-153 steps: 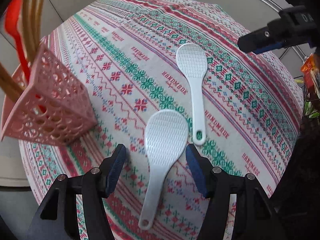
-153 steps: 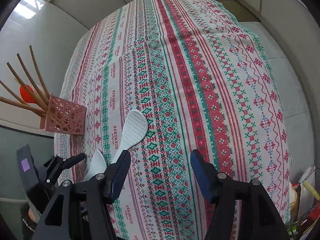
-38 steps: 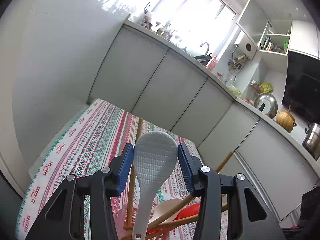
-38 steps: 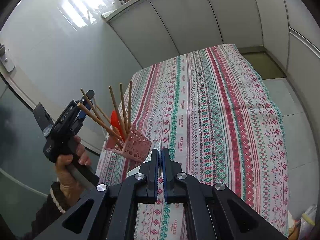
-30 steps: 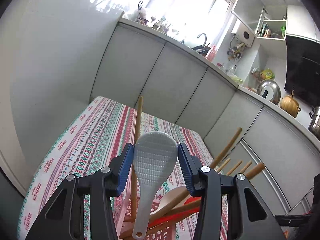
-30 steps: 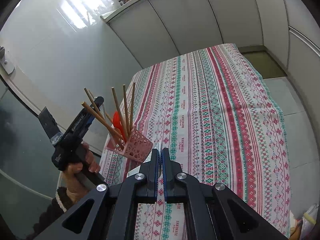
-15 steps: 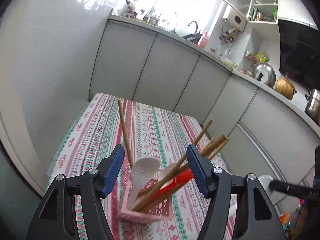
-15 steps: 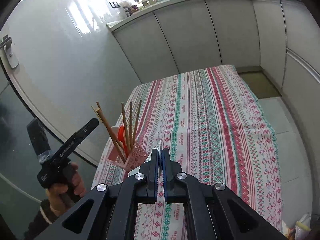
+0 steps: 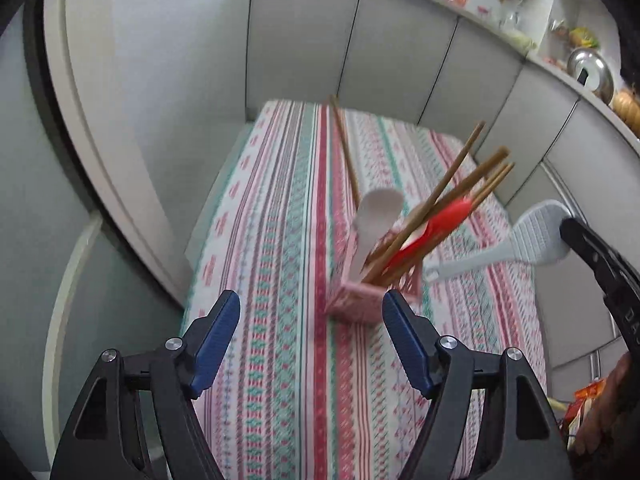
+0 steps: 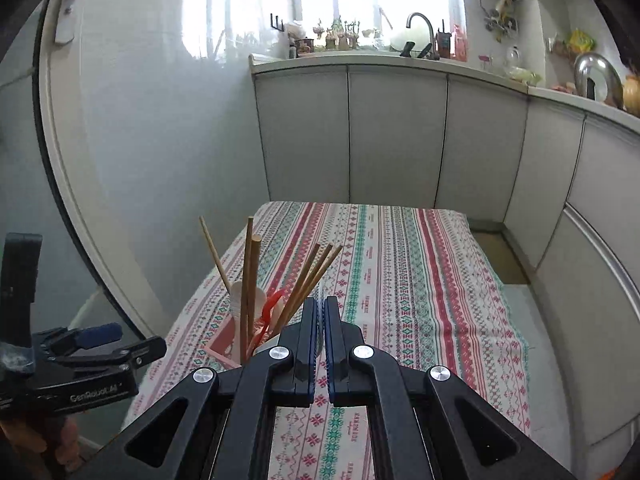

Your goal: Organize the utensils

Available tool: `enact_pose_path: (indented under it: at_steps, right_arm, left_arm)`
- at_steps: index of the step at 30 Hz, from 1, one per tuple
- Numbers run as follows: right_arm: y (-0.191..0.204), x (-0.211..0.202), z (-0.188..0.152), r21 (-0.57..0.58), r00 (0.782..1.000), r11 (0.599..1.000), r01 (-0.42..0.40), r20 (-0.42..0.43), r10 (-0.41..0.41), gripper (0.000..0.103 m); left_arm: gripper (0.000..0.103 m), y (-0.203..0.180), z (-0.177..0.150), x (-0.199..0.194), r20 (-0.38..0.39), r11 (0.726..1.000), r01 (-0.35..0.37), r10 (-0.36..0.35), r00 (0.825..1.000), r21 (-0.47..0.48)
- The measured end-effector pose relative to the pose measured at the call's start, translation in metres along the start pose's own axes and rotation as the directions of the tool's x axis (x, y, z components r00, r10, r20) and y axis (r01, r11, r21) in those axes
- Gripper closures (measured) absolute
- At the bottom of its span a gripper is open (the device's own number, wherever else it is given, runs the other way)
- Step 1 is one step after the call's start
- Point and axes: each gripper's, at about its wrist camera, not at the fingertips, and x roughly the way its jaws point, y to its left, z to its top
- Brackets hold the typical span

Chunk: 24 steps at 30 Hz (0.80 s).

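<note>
Grey cabinet fronts are seen wrapping round the far end of the table, which is covered by a striped cloth in red, green and white; small red lettering on it shows in the right wrist view but is too small to be read. A tap, bottles and a steel lid are ranged along the counter under a bright window.

On the cloth, a pink lattice holder is crowded: wooden sticks are fanned out of it, a red spatula is leaned among them, and a white rice paddle is stood inside, head up. The sticks are splayed across the holder's mouth.

The left gripper is held wide apart and nothing is carried between its blue pads; the holder is framed just beyond them. The right gripper is closed tight on a second rice paddle, gripped at the head, the handle pointed toward the holder and poised just beside its rim, clear of the cloth. "GenRobot.AI" is printed on the left gripper's body.
</note>
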Motion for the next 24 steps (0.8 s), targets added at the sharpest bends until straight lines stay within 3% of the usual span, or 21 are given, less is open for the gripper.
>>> enact_pose_path:
  at_steps: [8, 13, 17, 22, 24]
  right_arm:
    - [0.041, 0.026, -0.007, -0.124, 0.996, 0.989, 0.084, 0.0, -0.085, 0.099]
    - [0.045, 0.037, -0.011, -0.082, 0.998, 0.996, -0.02, -0.067, 0.014, 0.097]
    - [0.031, 0.029, -0.008, 0.002, 0.994, 0.997, -0.08, -0.074, 0.08, 0.058]
    - [0.005, -0.003, -0.002, 0.057, 0.994, 0.994, -0.088, -0.066, 0.092, 0.055]
    - [-0.01, -0.017, -0.002, 0.079, 0.994, 0.994, -0.077, -0.078, 0.083, 0.044]
  left_arm:
    - [0.027, 0.011, -0.007, 0.008, -0.059, 0.998, -0.064, 0.066, 0.996, 0.026]
    - [0.027, 0.011, -0.005, 0.009, -0.063, 0.997, -0.064, 0.066, 0.996, 0.032]
    - [0.026, 0.007, -0.006, 0.008, -0.067, 0.997, -0.071, 0.074, 0.995, 0.041]
    - [0.022, -0.004, -0.007, -0.004, -0.051, 0.995, -0.085, 0.088, 0.995, 0.058]
    - [0.021, -0.01, -0.009, -0.013, -0.044, 0.994, -0.091, 0.094, 0.995, 0.068]
